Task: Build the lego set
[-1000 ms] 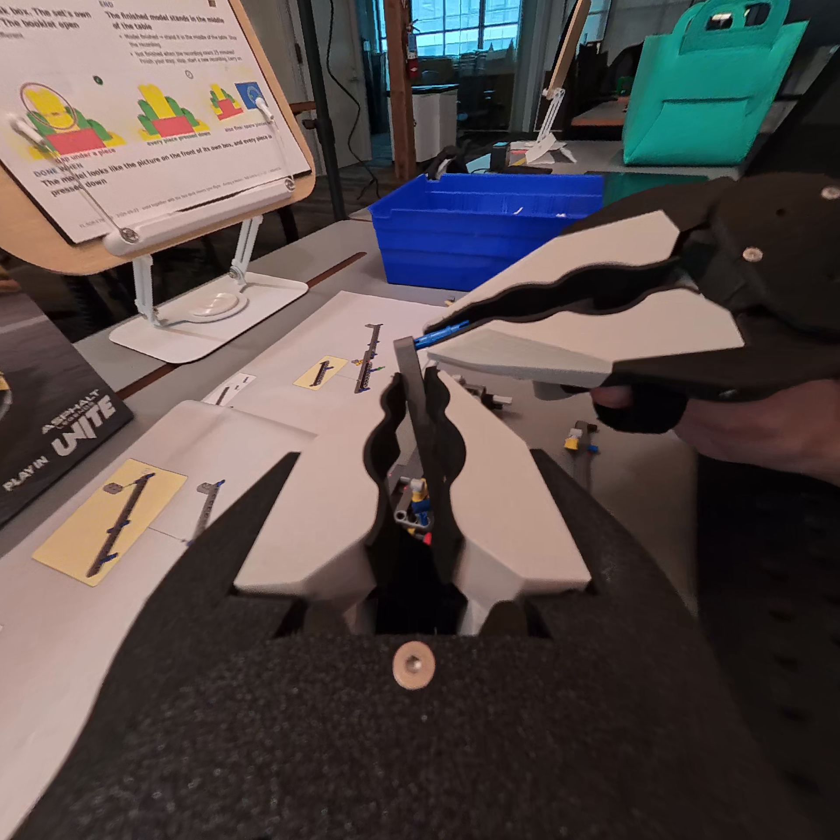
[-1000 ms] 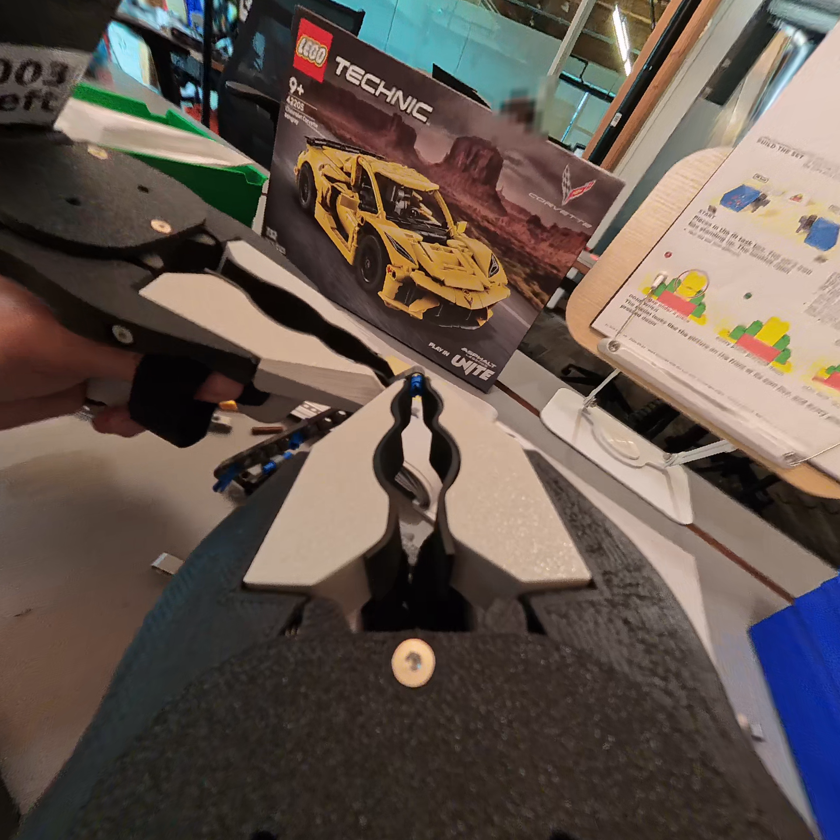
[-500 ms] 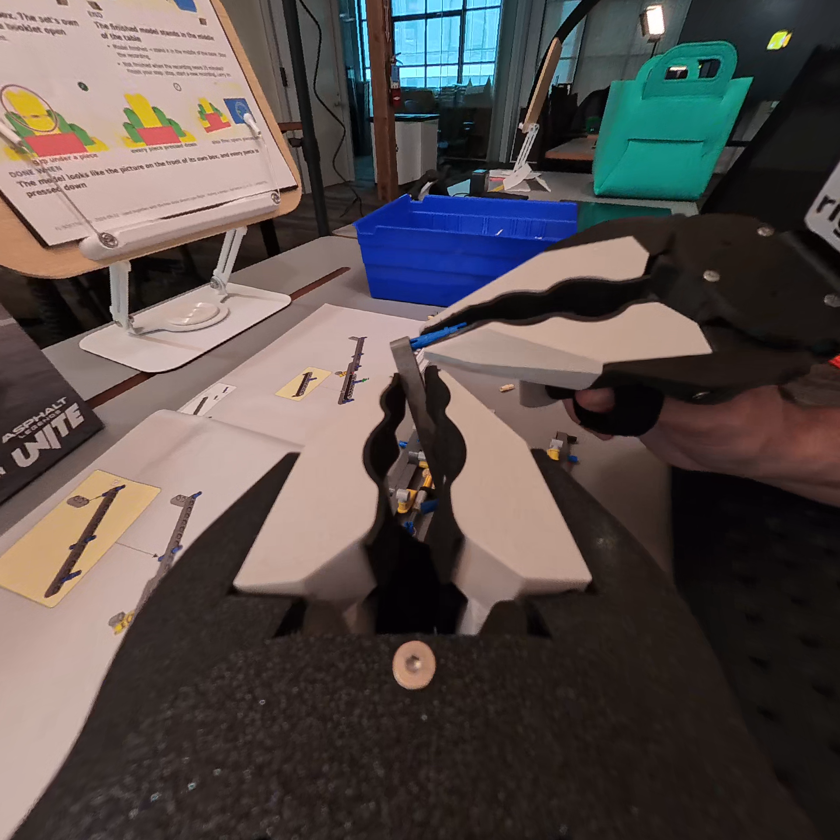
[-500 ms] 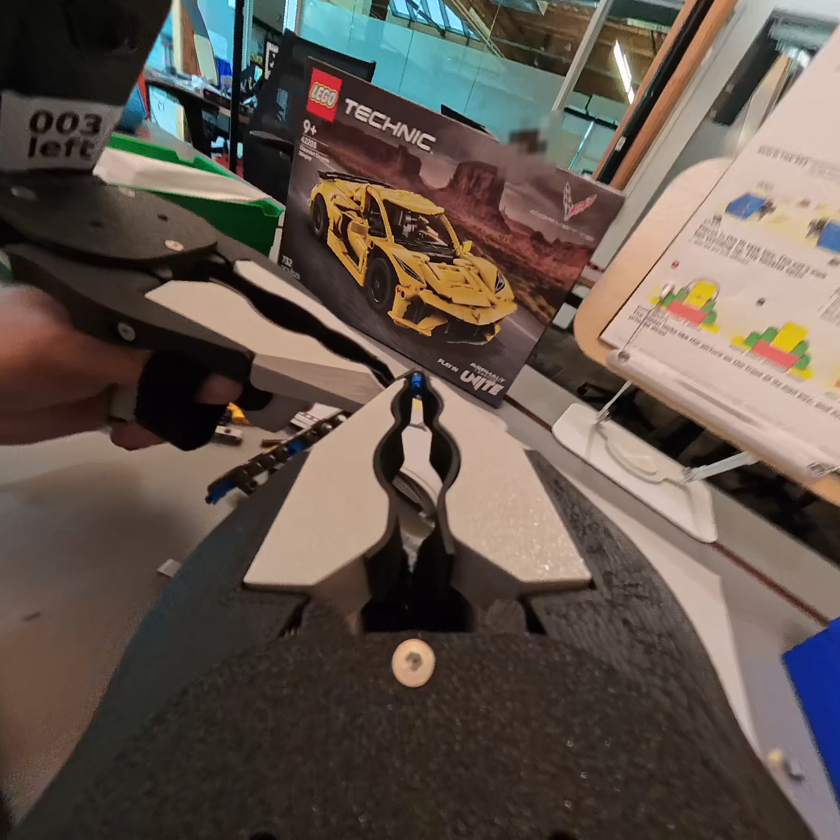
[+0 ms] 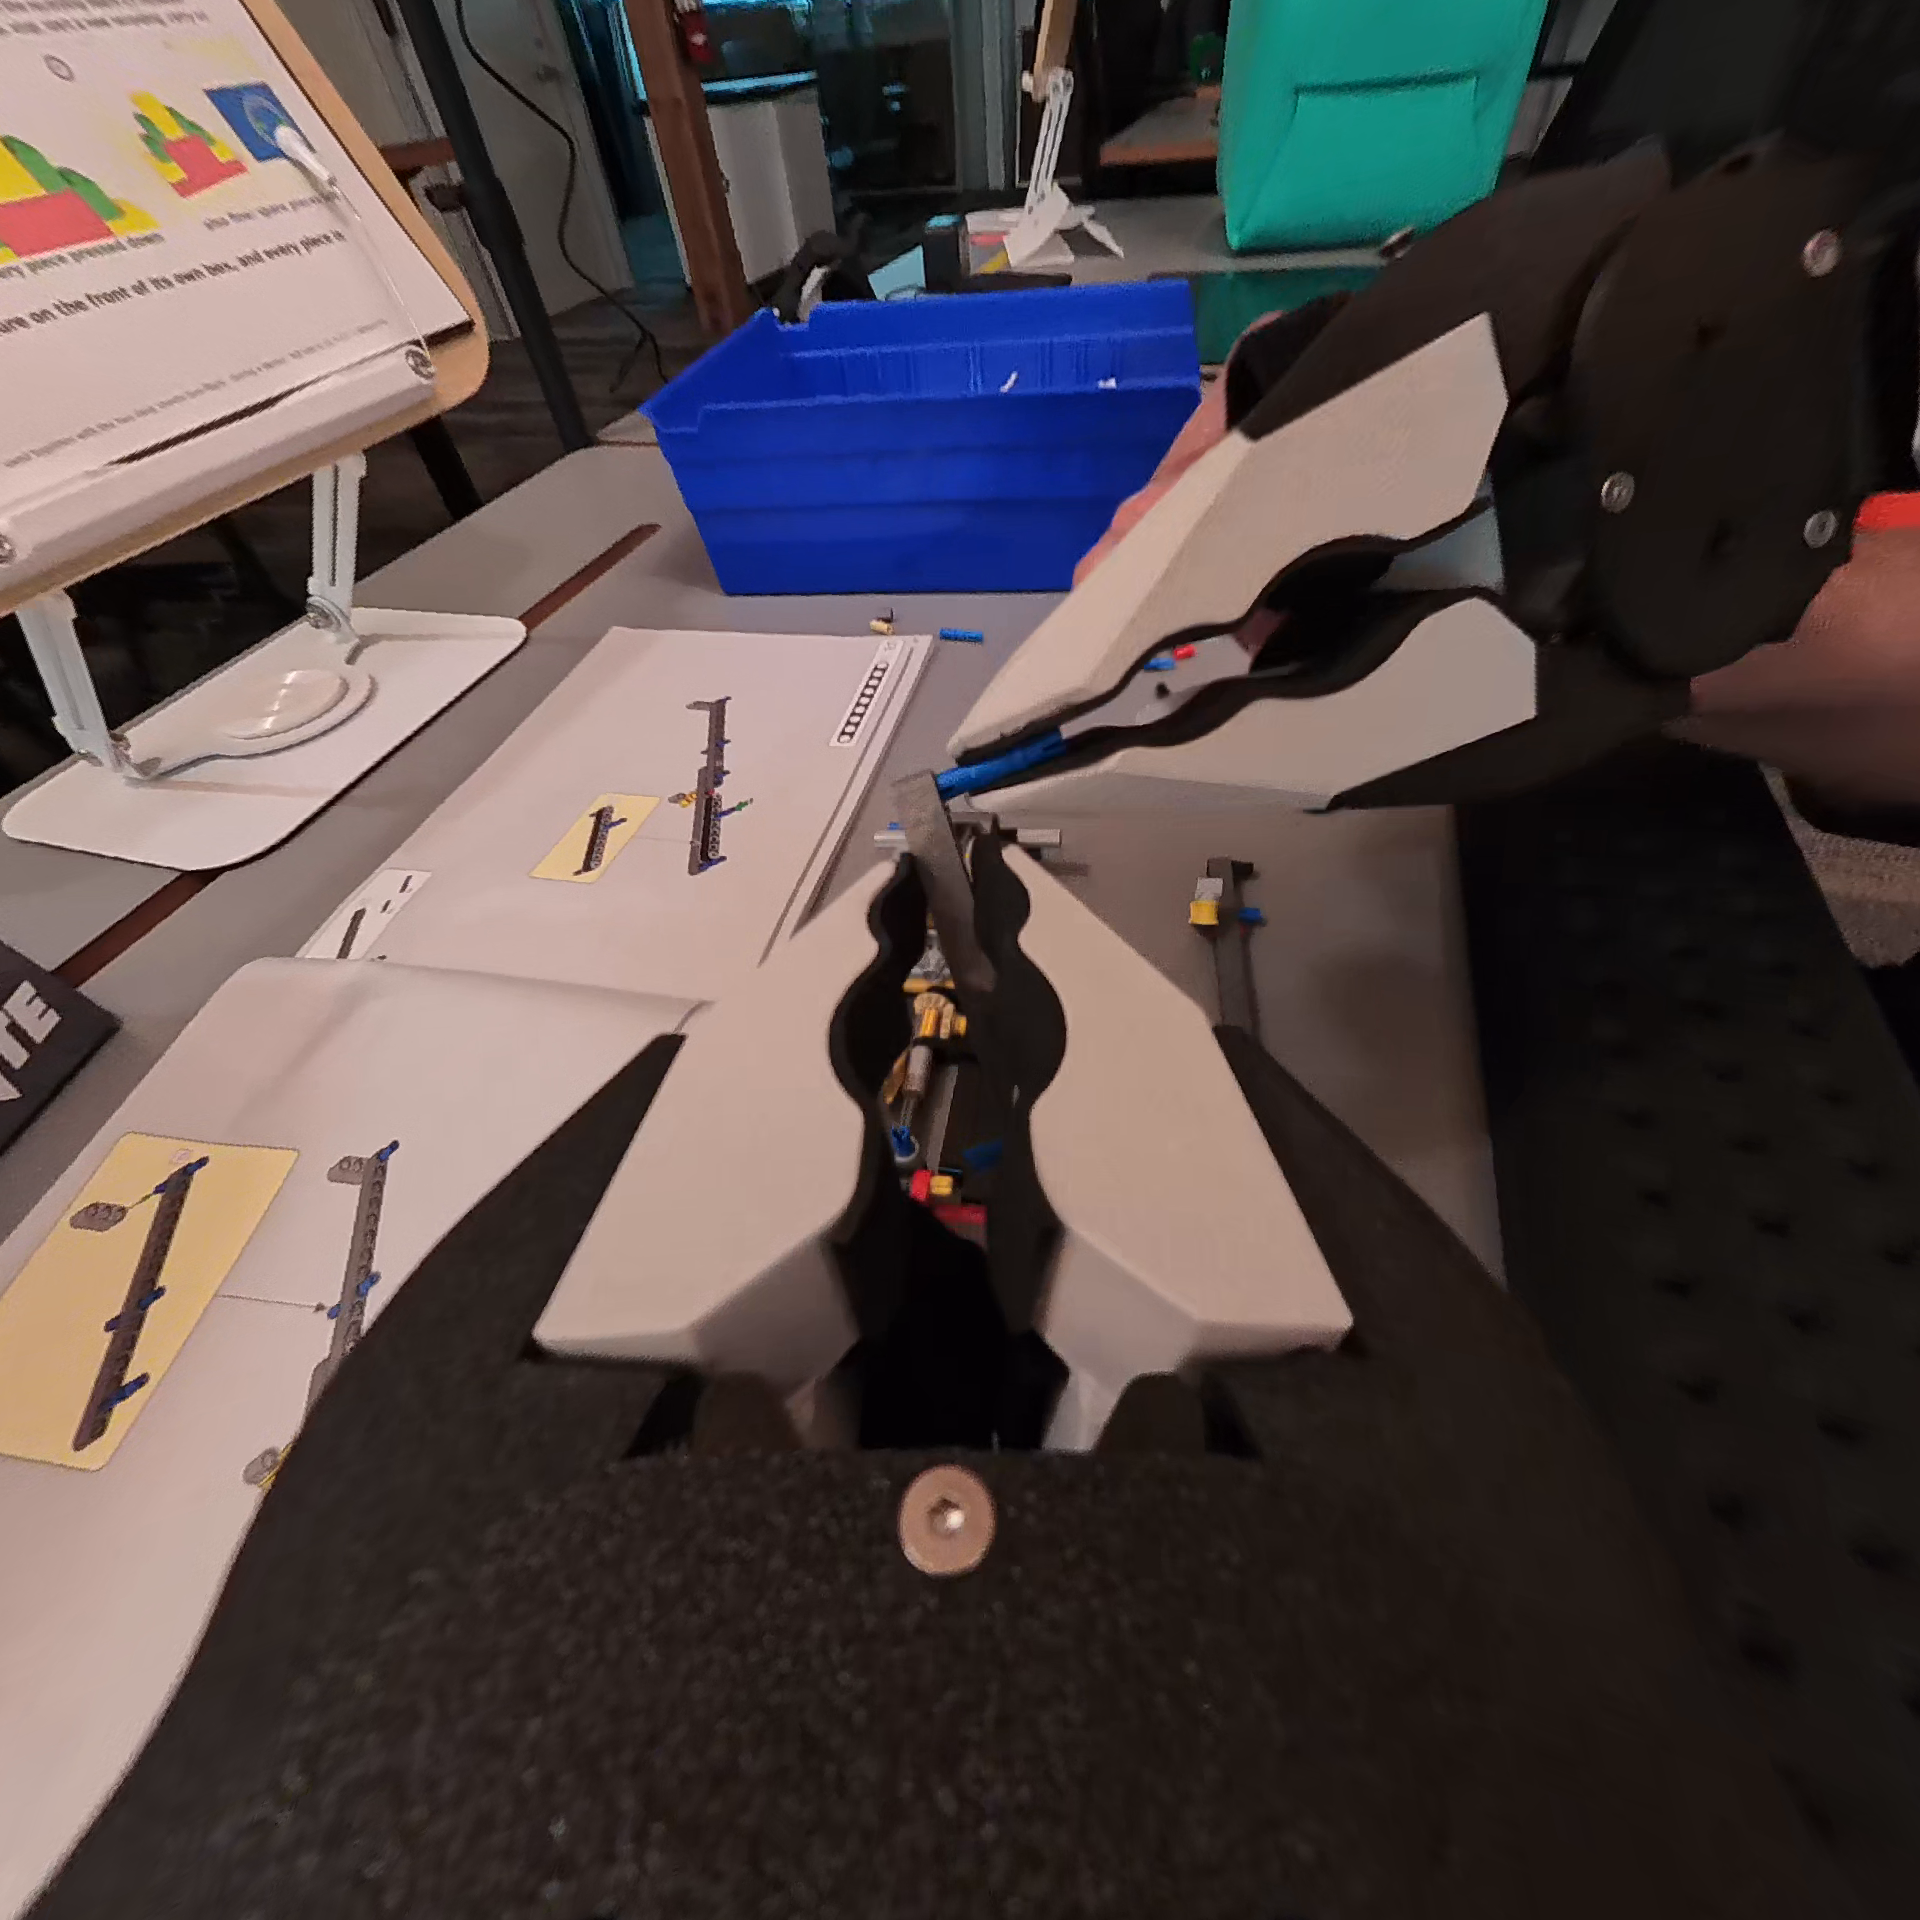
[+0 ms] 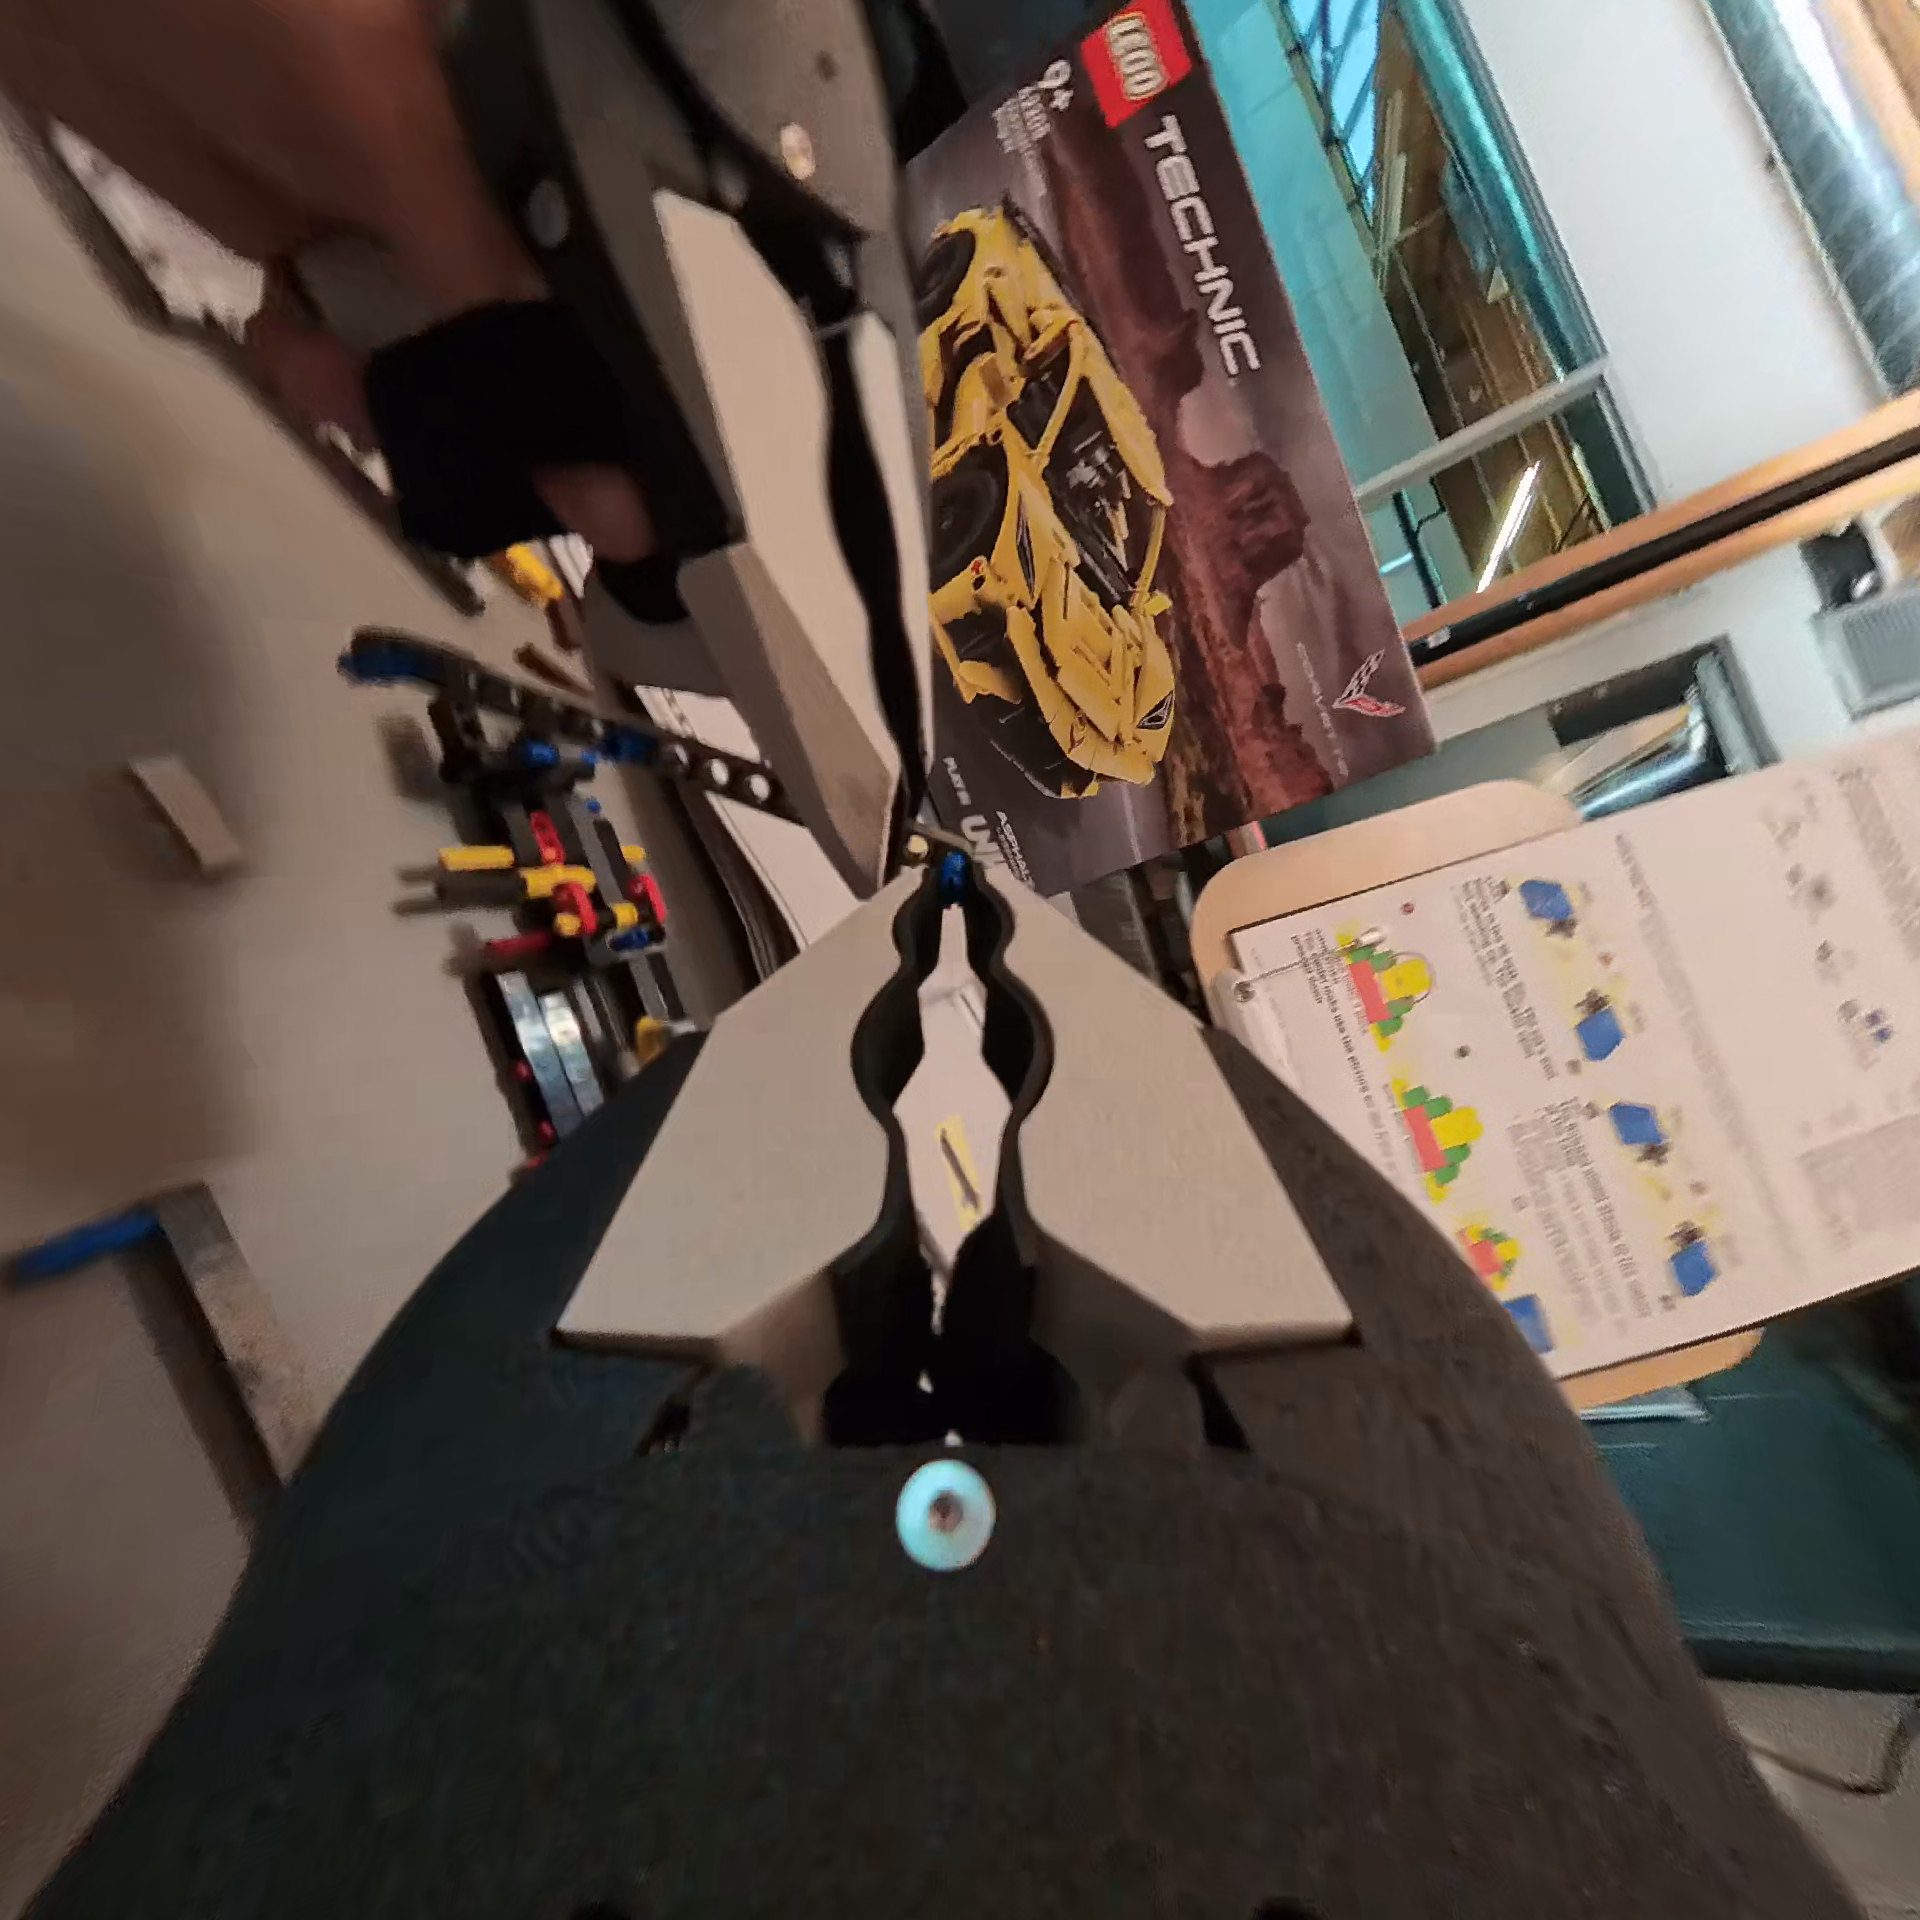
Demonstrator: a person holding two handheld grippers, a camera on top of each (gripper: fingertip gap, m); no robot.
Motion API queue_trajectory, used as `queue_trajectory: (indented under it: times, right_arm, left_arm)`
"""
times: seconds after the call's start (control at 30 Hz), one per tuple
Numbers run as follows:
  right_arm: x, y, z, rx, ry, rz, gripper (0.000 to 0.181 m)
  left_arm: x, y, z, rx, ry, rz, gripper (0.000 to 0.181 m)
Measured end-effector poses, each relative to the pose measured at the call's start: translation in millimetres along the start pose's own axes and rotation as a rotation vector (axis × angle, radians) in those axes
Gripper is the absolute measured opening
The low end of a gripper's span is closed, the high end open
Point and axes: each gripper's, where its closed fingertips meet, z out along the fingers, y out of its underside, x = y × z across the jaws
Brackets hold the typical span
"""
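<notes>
My left gripper (image 5: pixel 943 864) is shut on a dark grey Technic beam (image 5: pixel 935 842) that stands up out of its tips and runs back between the jaws. My right gripper (image 6: pixel 951 891) is shut on a blue pin (image 6: pixel 954 871). In the left wrist view the right gripper (image 5: pixel 971 771) comes in from the right, with the blue pin (image 5: pixel 1000 767) touching the beam's top end. In the right wrist view the left gripper (image 6: pixel 902 826) comes in from the upper left, and the holed beam (image 6: pixel 717 771) trails behind it. A colourful partial assembly (image 6: pixel 561 894) lies on the table below.
An open instruction booklet (image 5: pixel 675 790) lies on the grey table. A blue bin (image 5: pixel 935 457) stands behind it and a sheet on a stand (image 5: pixel 208 239) at the left. The set's box (image 6: pixel 1143 468) stands upright. A small grey subassembly (image 5: pixel 1226 914) and loose pins (image 5: pixel 961 634) lie nearby. Left and right tips are no more than a few centimetres apart.
The right gripper has rolled, so its view is now tilted, and it sits lower over the table. The left gripper has dipped toward the table. Both grips hold, with pin and beam end still together.
</notes>
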Motion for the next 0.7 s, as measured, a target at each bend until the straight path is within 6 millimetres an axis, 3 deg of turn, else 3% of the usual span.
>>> queue_trajectory:
  times: [0.13, 0.2, 0.53, 0.7]
  right_arm:
    - [-9, 8, 2, -0.051, 0.016, -0.167, 0.003]
    - [-8, 9, 2, -0.035, 0.034, -0.119, 0.003]
    - [9, 3, 4, 0.189, 0.021, 1.047, 0.002]
    - [14, 2, 8, 0.340, 0.069, 1.396, 0.002]
  left_arm:
    - [0, 11, 5, -0.066, -0.025, 0.047, 0.009]
    - [-1, 11, 6, -0.063, -0.031, 0.040, 0.008]
    - [-12, -8, 5, 0.058, -0.196, 0.050, 0.008]
    - [-19, -13, 5, 0.109, -0.293, -0.025, 0.008]
